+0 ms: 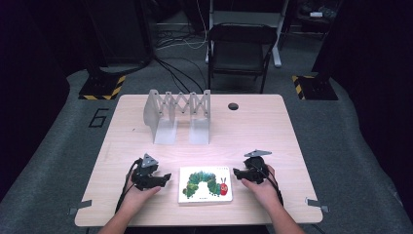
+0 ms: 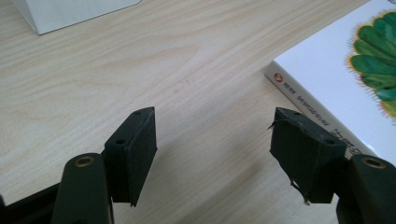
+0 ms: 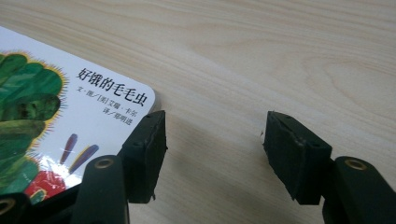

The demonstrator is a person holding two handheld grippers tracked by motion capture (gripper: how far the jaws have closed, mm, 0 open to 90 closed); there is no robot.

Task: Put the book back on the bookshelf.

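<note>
A white picture book (image 1: 205, 184) with a green caterpillar on its cover lies flat near the table's front edge. My left gripper (image 1: 167, 176) rests on the table just left of the book, open, with bare wood between its jaws (image 2: 212, 154). The book's spine edge (image 2: 322, 116) runs beside the jaw on the right of that view. My right gripper (image 1: 235, 172) sits just right of the book, open too (image 3: 215, 149), its jaws empty. The book's rounded corner (image 3: 116, 100) lies next to the jaw on the left of the right gripper view.
A grey folding rack (image 1: 178, 114) with several upright dividers stands on the wooden table (image 1: 253, 131) behind the book. A round hole (image 1: 233, 106) is in the tabletop at the back. A black chair (image 1: 240, 47) stands beyond the table.
</note>
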